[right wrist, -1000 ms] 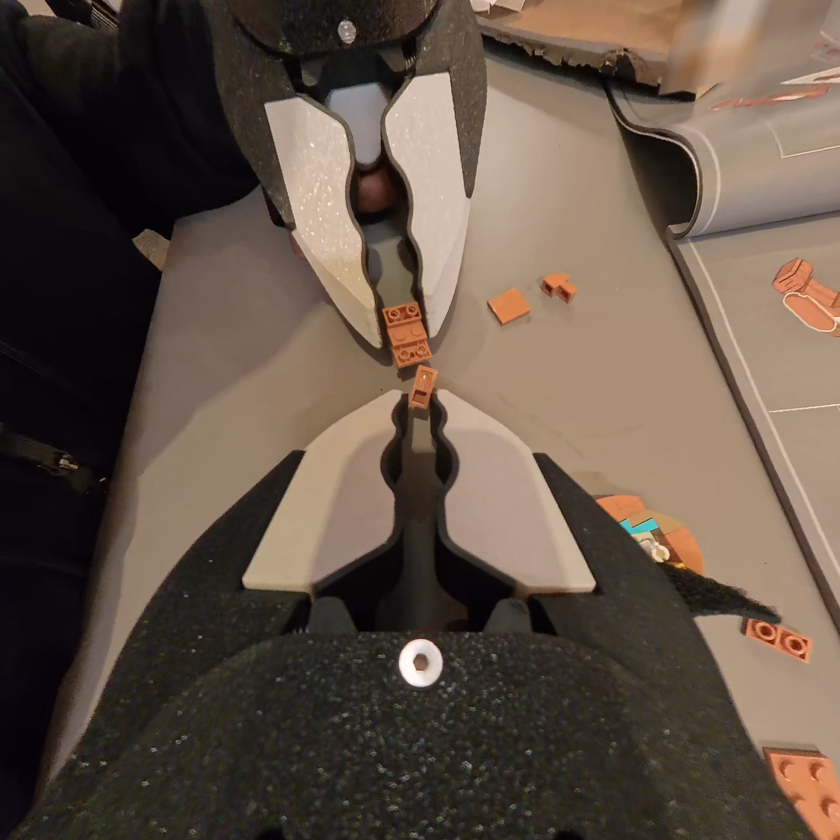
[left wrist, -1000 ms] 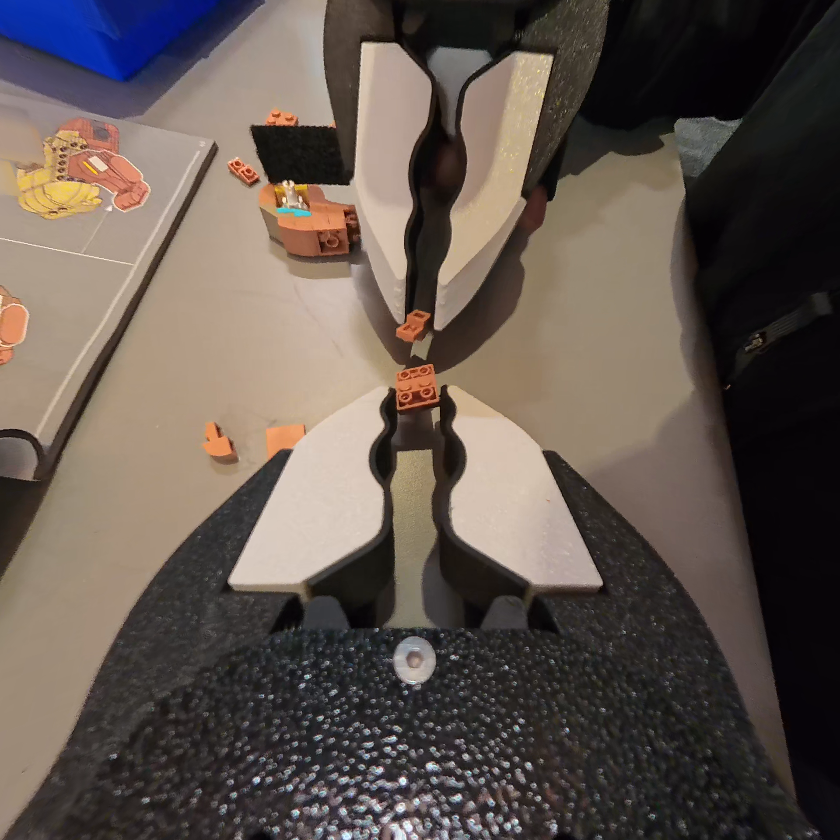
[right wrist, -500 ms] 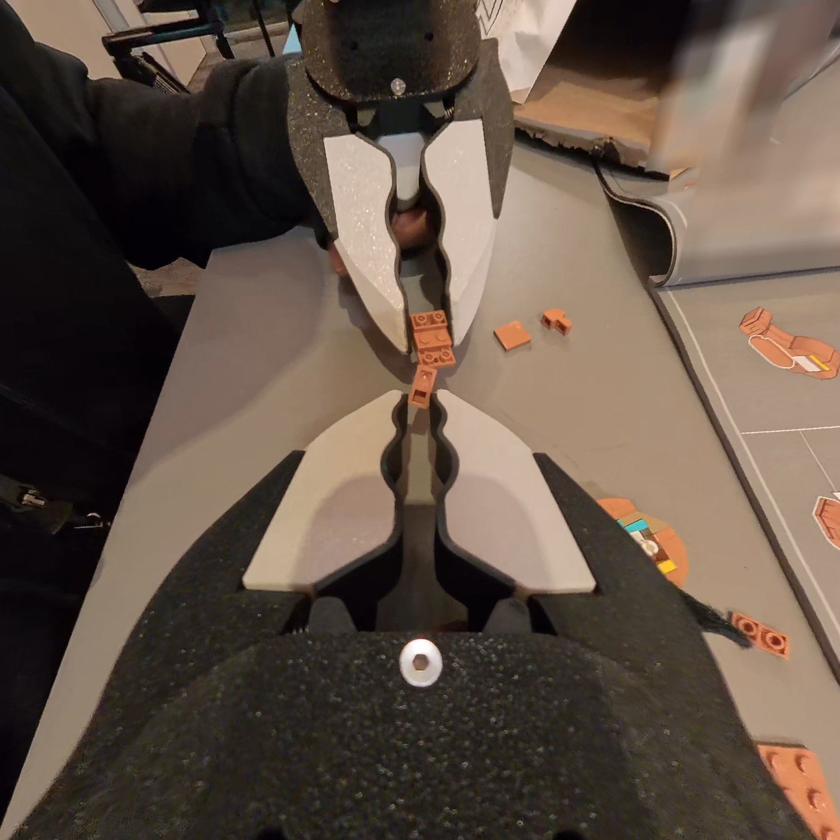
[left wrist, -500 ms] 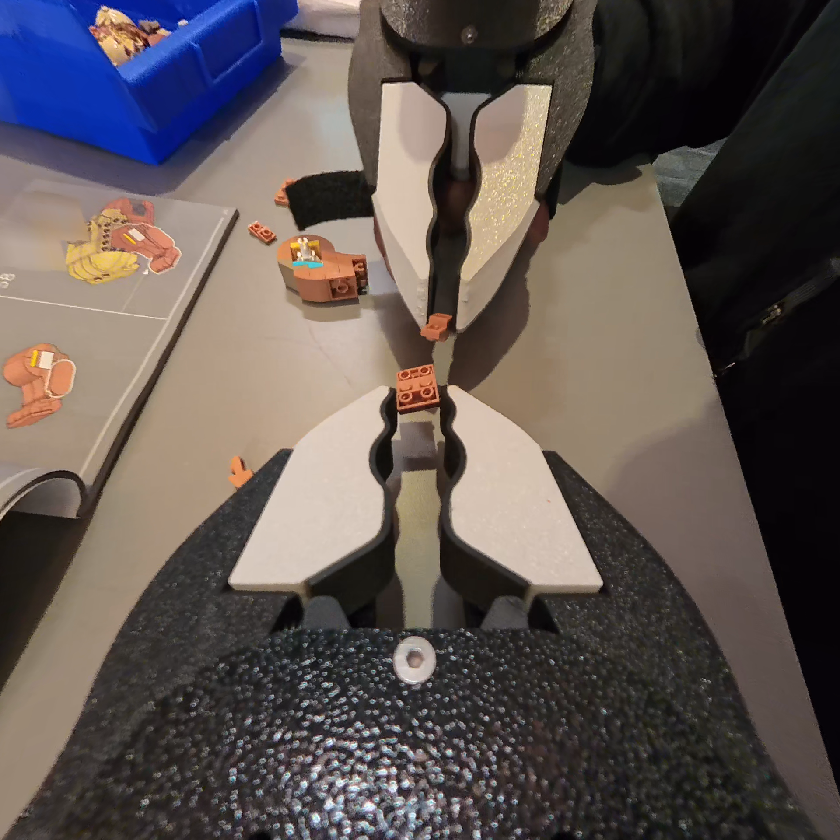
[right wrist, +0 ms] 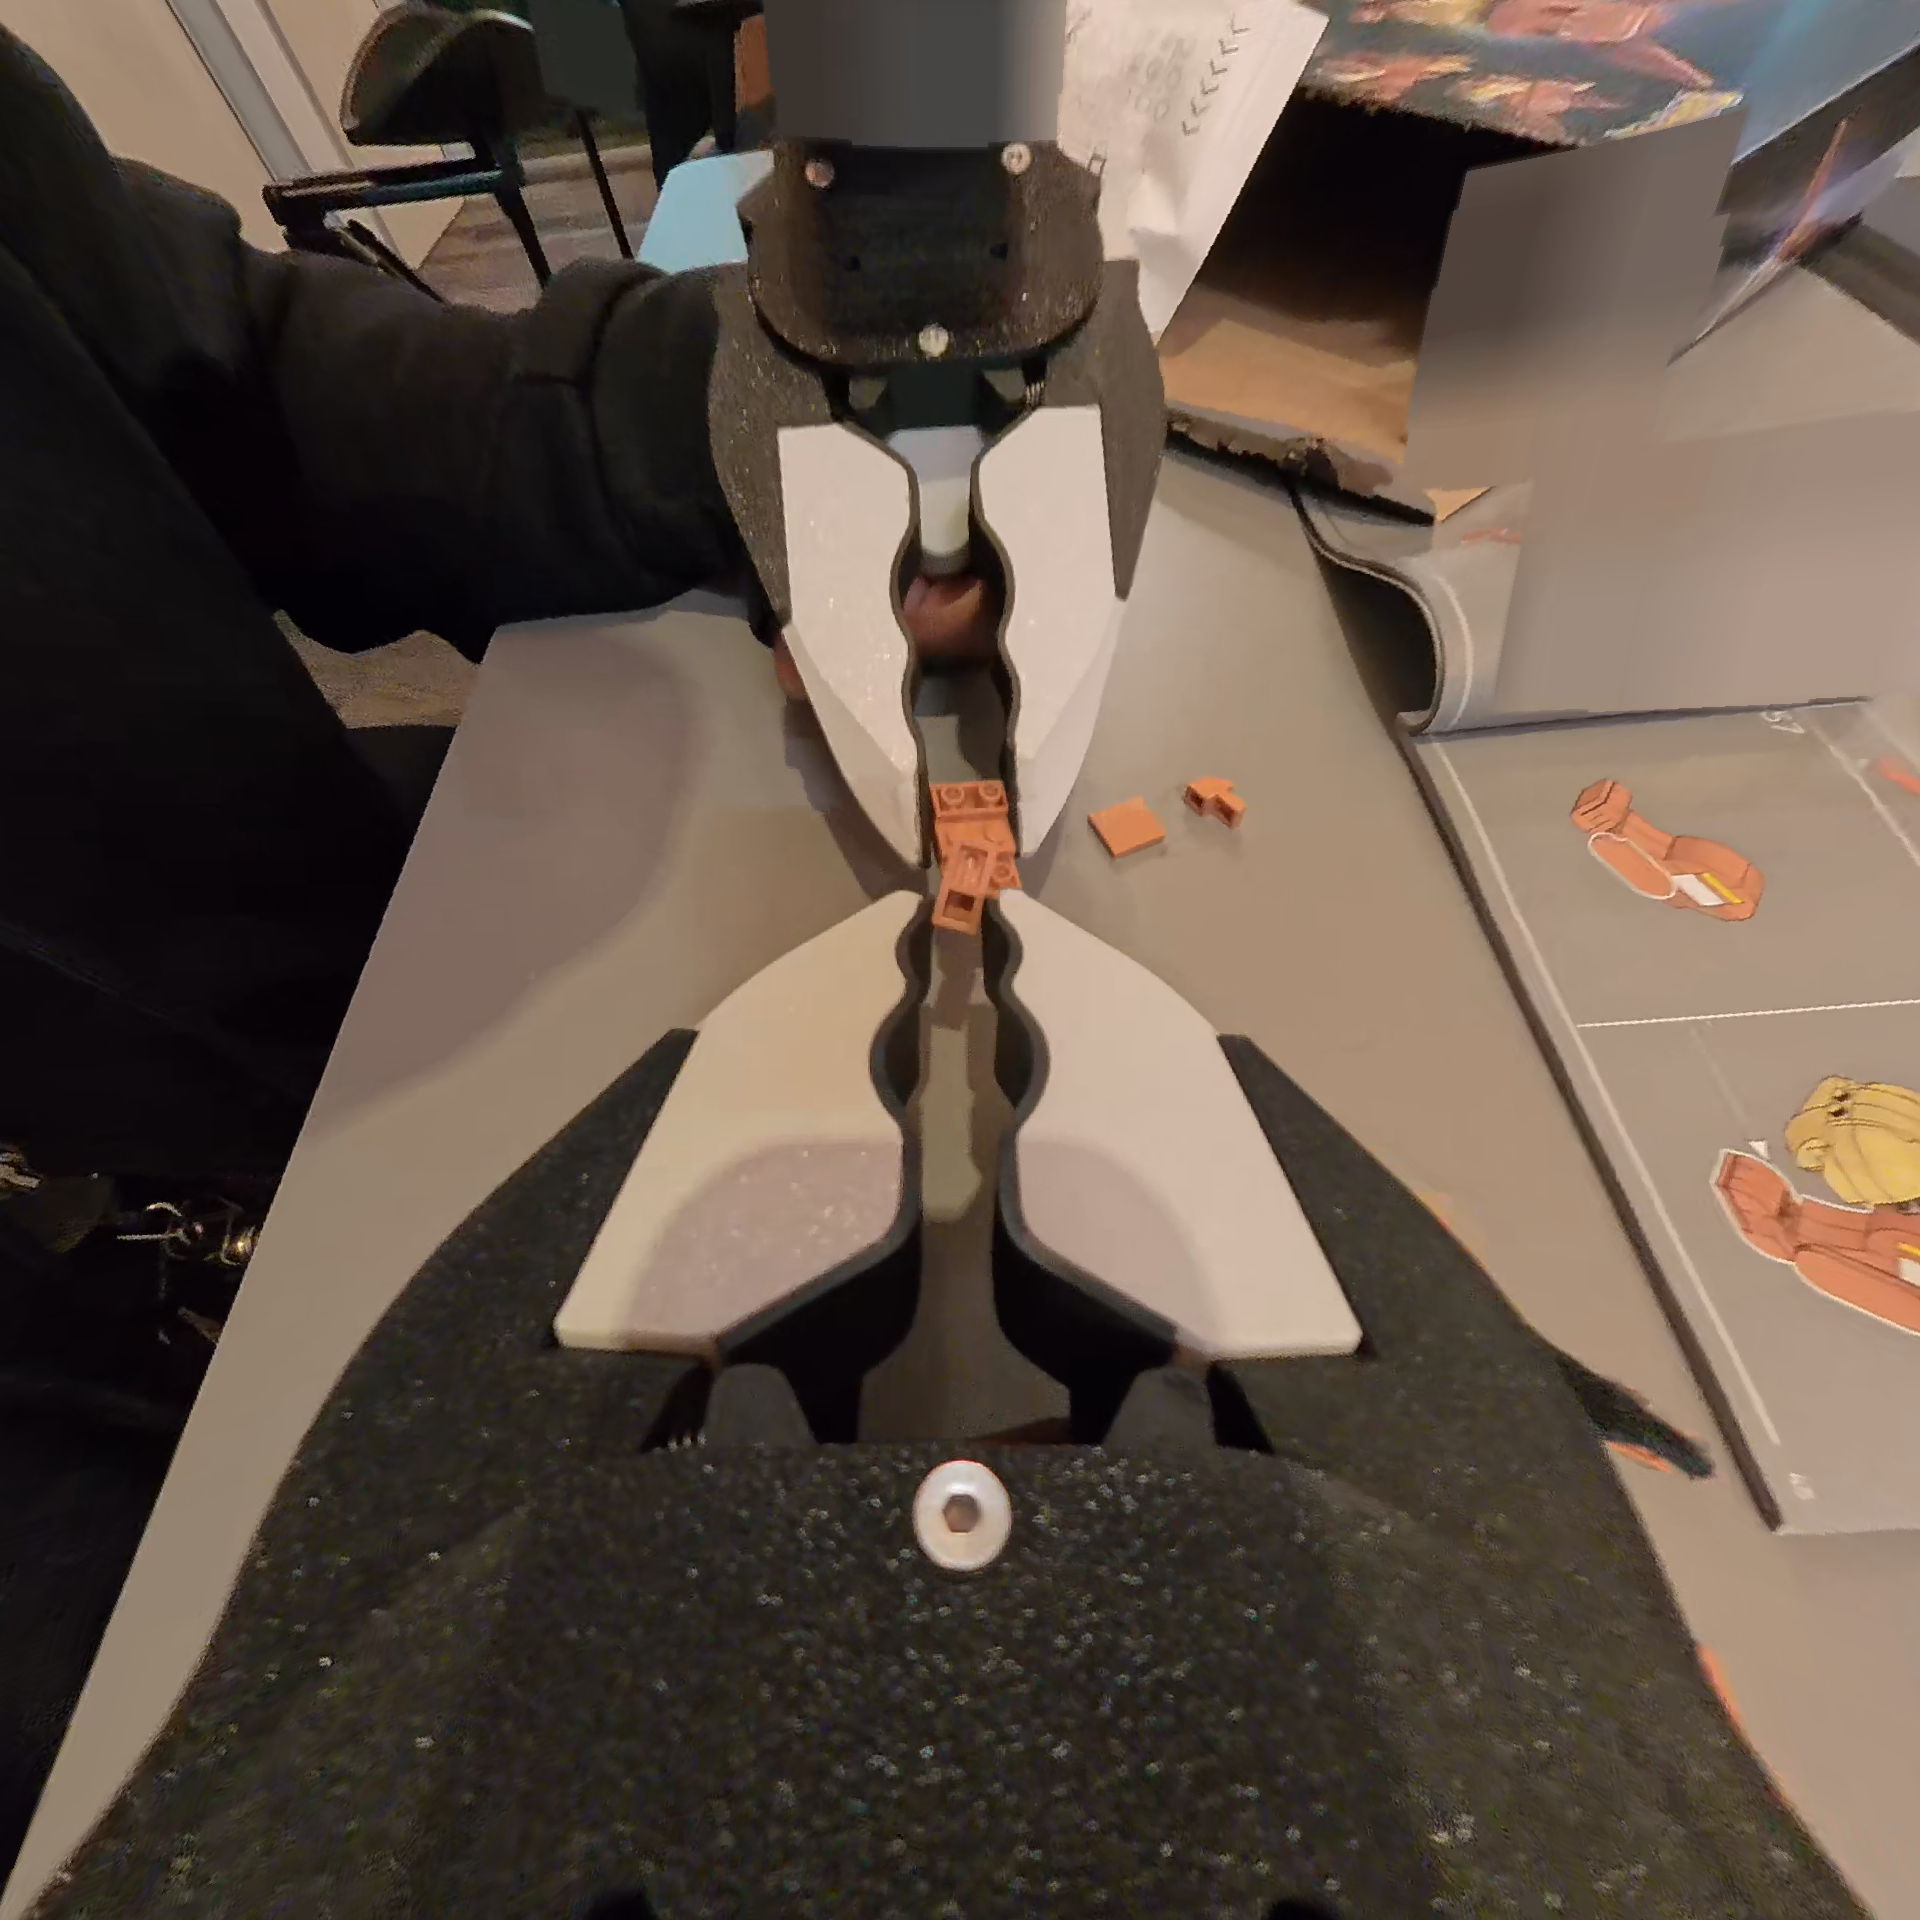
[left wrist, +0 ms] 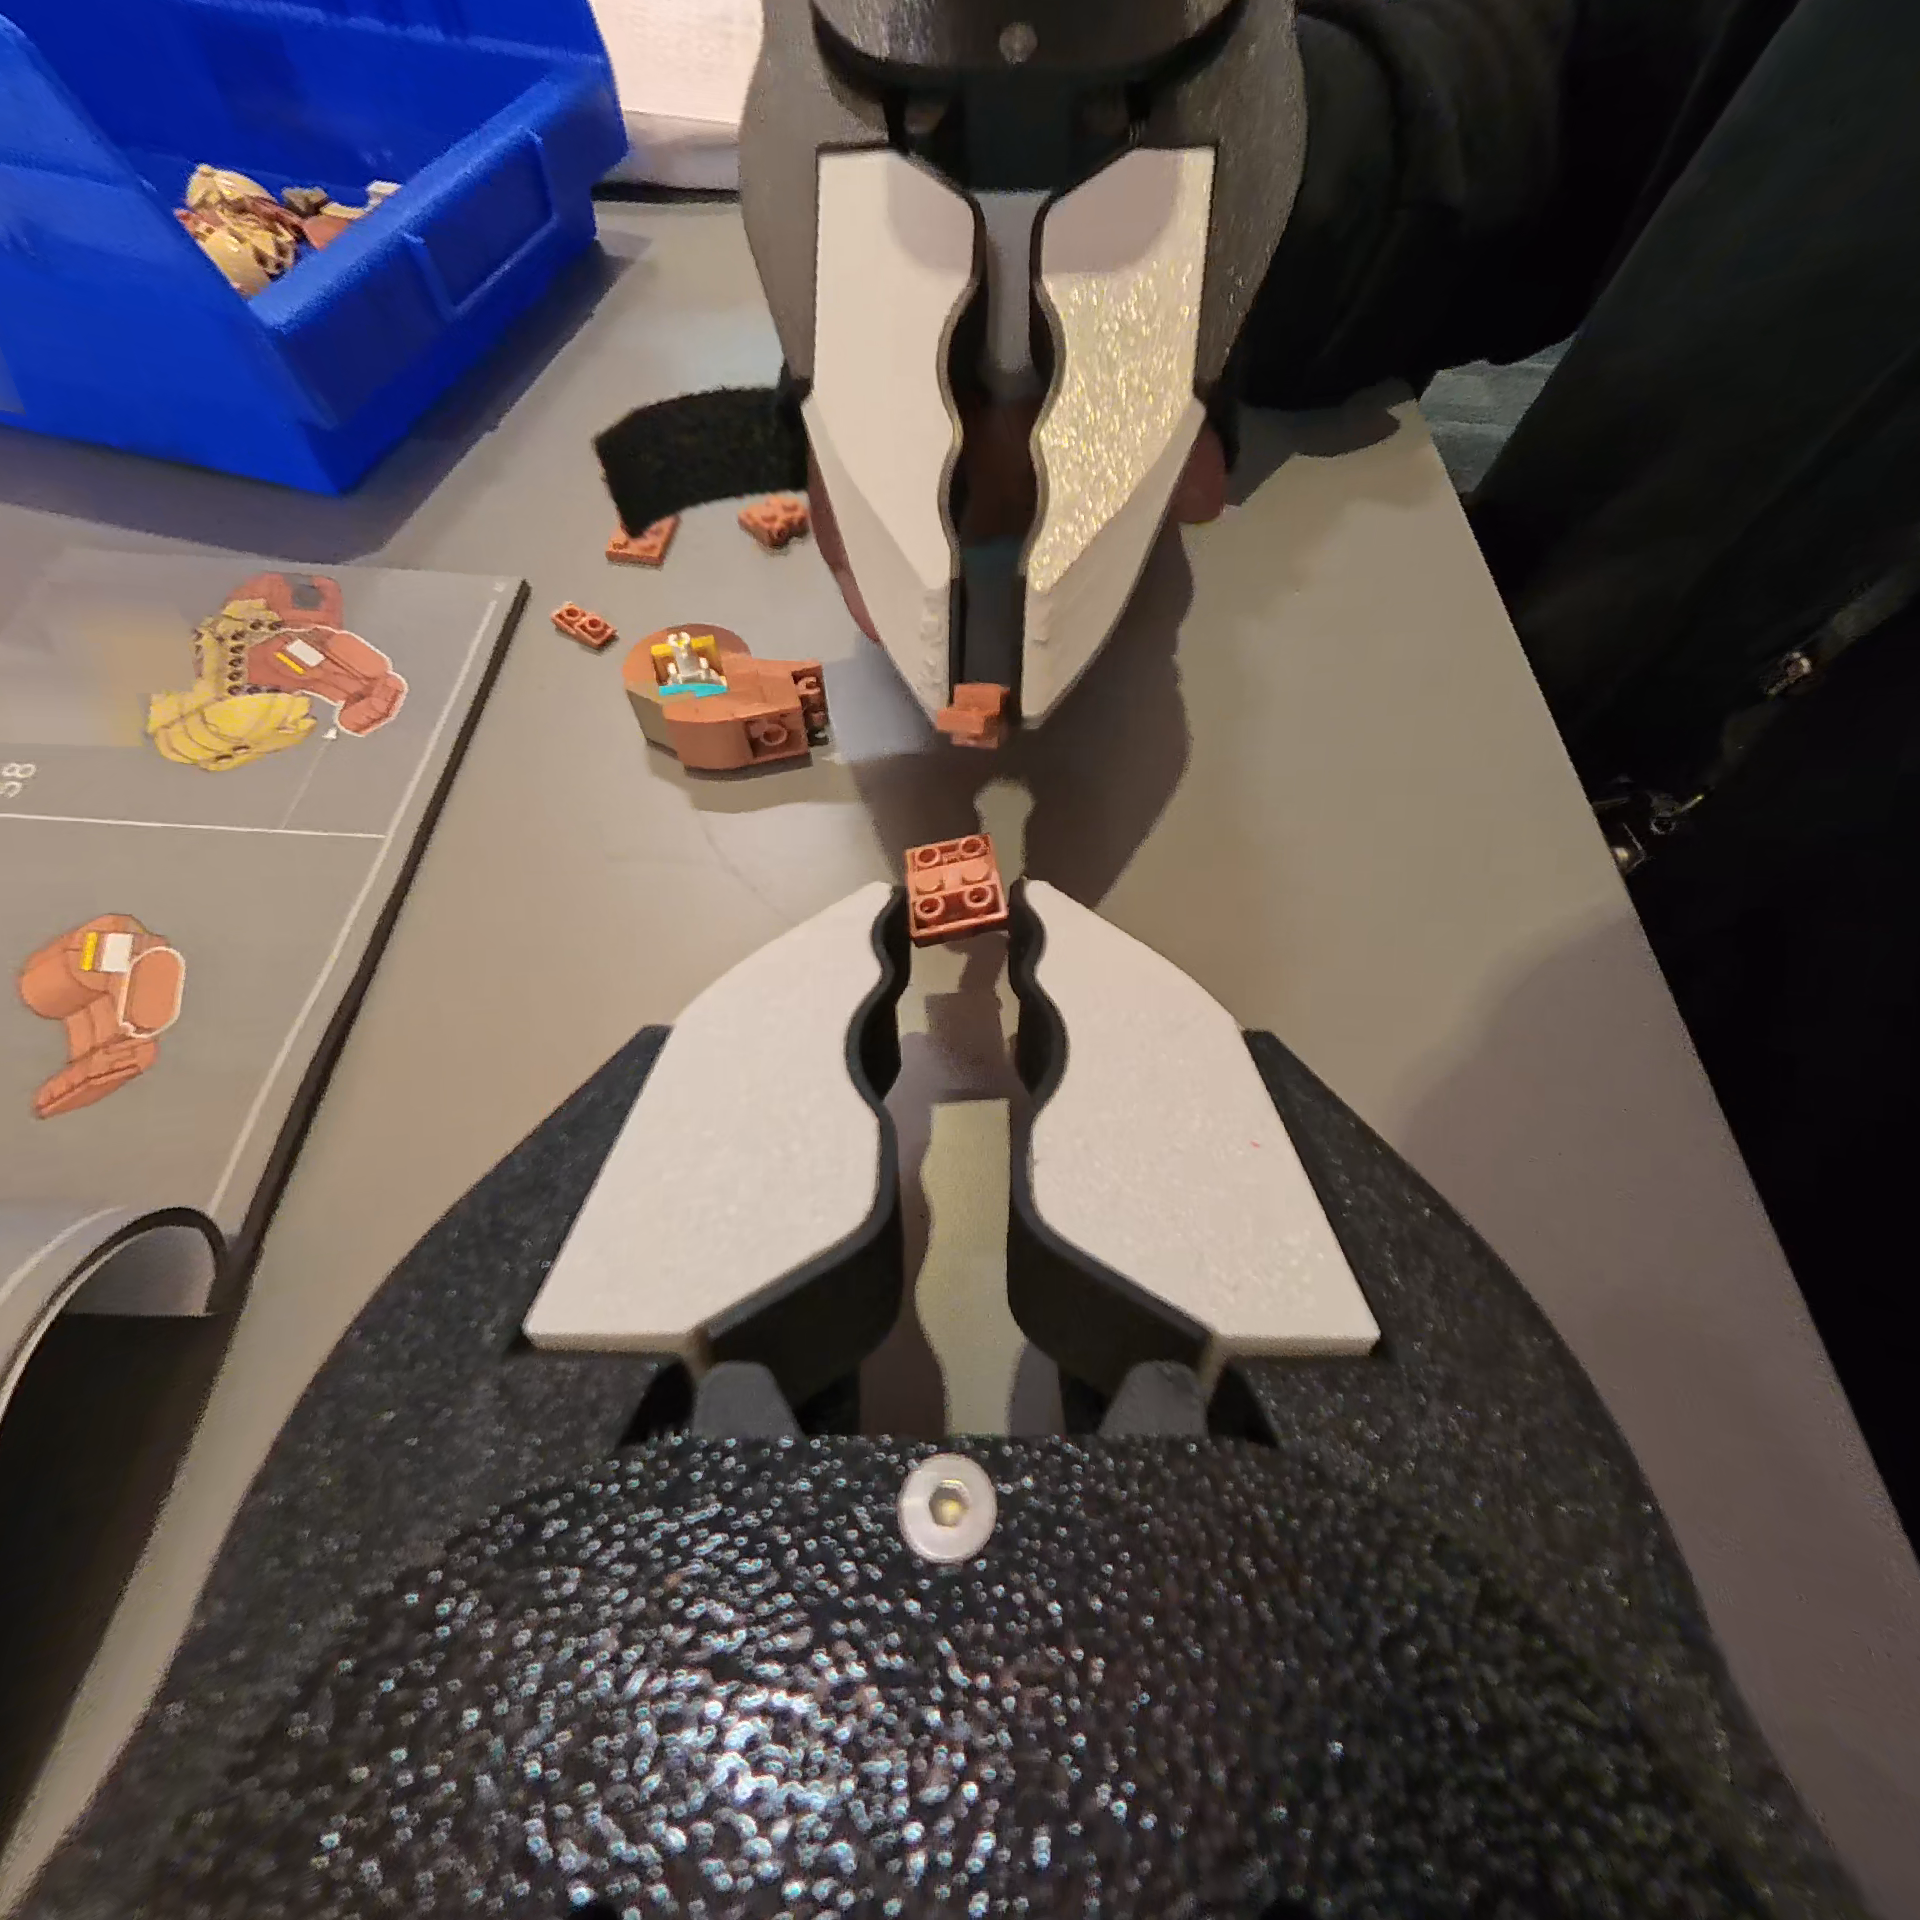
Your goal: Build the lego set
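Observation:
My left gripper (left wrist: pixel 958 902) is shut on a square brown brick (left wrist: pixel 954 889) with studs, held above the grey table (left wrist: pixel 582 935). My right gripper (right wrist: pixel 958 912) is shut on a small brown clip-like brick (right wrist: pixel 958 904). The two grippers face each other tip to tip. In the left wrist view the right gripper's small brick (left wrist: pixel 971 715) hangs a short way beyond the square brick. In the right wrist view the small brick overlaps the square brick (right wrist: pixel 971 821); whether they touch cannot be told.
A partly built brown model (left wrist: pixel 722 698) and loose brown pieces (left wrist: pixel 642 540) lie on the table. An open instruction booklet (left wrist: pixel 208 831) lies at the left, a blue bin (left wrist: pixel 260 239) behind it. A flat tile (right wrist: pixel 1127 826) and small bracket (right wrist: pixel 1214 802) lie beside the left gripper. Less than 4 cm separates the two grippers' tips.
Both grippers have lifted and tilted, so more of the far table and the blue bin shows. Each keeps its brick. In the right wrist view the bricks have drawn closer and now overlap.

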A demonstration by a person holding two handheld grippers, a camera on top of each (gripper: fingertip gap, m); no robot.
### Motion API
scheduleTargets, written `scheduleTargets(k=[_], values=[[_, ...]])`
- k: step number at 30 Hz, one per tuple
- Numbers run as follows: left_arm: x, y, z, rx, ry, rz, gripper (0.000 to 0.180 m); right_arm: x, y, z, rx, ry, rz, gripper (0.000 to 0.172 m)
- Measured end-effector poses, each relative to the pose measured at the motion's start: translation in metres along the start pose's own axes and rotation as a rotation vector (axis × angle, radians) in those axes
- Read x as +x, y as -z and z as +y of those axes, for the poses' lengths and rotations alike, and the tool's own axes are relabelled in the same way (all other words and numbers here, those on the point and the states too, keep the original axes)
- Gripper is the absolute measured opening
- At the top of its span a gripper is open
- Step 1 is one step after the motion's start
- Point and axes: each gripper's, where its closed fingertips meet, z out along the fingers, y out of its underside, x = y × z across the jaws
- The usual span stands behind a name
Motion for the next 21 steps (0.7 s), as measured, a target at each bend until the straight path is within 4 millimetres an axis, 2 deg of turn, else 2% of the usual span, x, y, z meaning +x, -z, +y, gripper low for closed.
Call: scheduleTargets(k=[5, 21], values=[[0.001, -0.002, 0.000, -0.011, -0.011, 0.021, 0.017, 0.005, 0.005, 0.001, -0.029, 0.020, 0.024, 0.008], [0.008, -0.016, 0.019, -0.166, -0.085, 0.020, 0.017, -0.002, -0.004, 0.011, -0.094, 0.024, -0.007, 0.008]])
